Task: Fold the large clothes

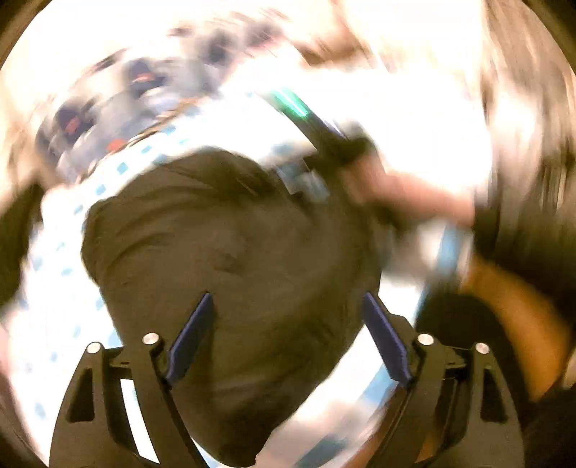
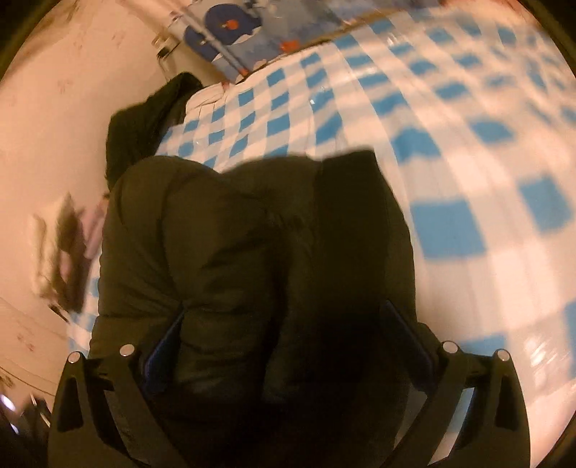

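A dark puffy jacket (image 1: pixel 230 252) lies bunched on a blue-and-white checked cloth (image 1: pixel 68 252). My left gripper (image 1: pixel 288 306) is open, its blue pads wide apart above the jacket, not touching it as far as the blur shows. In the right wrist view the same jacket (image 2: pixel 234 252) fills the space between the fingers of my right gripper (image 2: pixel 284 316). The jaws stand wide with thick padded fabric bulging between the blue pads (image 2: pixel 406 331); whether they clamp it I cannot tell. The other hand-held gripper (image 1: pixel 324 136) and the person's hand (image 1: pixel 406 194) show beyond the jacket.
The checked cloth (image 2: pixel 450 144) spreads far to the right. A second dark garment (image 2: pixel 144 122) lies at the cloth's far left edge. A blue printed sheet (image 2: pixel 252 32) lies beyond. Pale floor (image 2: pixel 54 126) is on the left. The left view is heavily motion-blurred.
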Demonstrator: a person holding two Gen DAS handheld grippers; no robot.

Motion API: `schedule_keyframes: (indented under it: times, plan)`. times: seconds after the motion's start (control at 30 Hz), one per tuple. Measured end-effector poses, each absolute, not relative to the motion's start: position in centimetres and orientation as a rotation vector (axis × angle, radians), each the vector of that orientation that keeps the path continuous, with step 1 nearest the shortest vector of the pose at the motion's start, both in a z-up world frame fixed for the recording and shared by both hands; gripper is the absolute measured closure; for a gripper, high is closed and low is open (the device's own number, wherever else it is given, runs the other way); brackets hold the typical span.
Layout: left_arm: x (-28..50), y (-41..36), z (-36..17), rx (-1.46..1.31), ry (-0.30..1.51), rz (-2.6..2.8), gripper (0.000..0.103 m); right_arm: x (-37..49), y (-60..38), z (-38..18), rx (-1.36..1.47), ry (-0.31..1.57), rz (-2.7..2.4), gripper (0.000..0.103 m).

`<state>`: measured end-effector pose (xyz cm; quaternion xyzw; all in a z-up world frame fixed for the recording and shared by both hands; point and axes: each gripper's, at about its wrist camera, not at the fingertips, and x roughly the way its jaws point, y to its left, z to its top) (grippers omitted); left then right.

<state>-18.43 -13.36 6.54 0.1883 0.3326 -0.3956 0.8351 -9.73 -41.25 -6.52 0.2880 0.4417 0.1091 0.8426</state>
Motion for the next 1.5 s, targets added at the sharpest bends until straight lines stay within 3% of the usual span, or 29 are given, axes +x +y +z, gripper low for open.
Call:
schedule_keyframes:
  times: [0.13, 0.23, 0.33, 0.5, 0.57, 0.73, 0.83, 0.97, 1.17, 1.33, 1.5]
  plan:
    - [-9.1, -12.0, 8.8, 0.017, 0.671, -0.771, 0.012, -10.6, -39.9, -8.3, 0.606, 0.912, 0.227, 0.006]
    - [-2.7, -14.0, 4.2, -0.024, 0.794, -0.736, 0.012, -9.6, -40.3, -8.8, 0.598, 0.957, 0.252, 0.006]
    - [-5.4, -15.8, -2.3, 0.047, 0.905, -0.668, 0.012, -9.4, -42.2, -7.0, 0.628, 0.974, 0.227, 0.006]
    - [-7.0, -17.1, -2.8, 0.163, 0.834, -0.632, 0.011, -10.9, -41.7, 2.7, 0.677, 0.735, 0.316, 0.006]
    - [-8.0, -17.6, -2.1, 0.177, 0.834, -0.624, 0.011, -8.8, -40.0, 3.7, 0.781, 0.748, 0.507, 0.006]
    - [-10.2, -17.4, -0.1, 0.196, 0.810, -0.637, 0.011, -1.4, -36.1, -1.6, 0.515, 0.908, 0.302, 0.007]
    - [-9.1, -16.8, -0.5, 0.152, 0.821, -0.668, 0.010, -0.3, -37.7, -7.8, 0.633, 0.950, 0.285, 0.006]
    - [-7.2, -17.1, -2.1, 0.181, 0.802, -0.678, 0.009, 0.3, -37.3, -10.3, 0.611, 0.898, 0.247, 0.005]
    - [-7.2, -16.1, -1.7, 0.206, 0.859, -0.664, 0.009, 0.4, -37.2, -9.3, 0.612, 1.039, 0.259, 0.006]
    - [-8.6, -10.7, 1.0, 0.102, 0.803, -0.635, 0.009, -6.4, -39.5, -2.5, 0.349, 0.893, 0.062, 0.006]
    - [-7.0, -7.1, -2.6, -0.073, 0.859, -0.597, 0.008, -5.8, -40.3, -10.3, 0.510, 0.978, 0.105, 0.005]
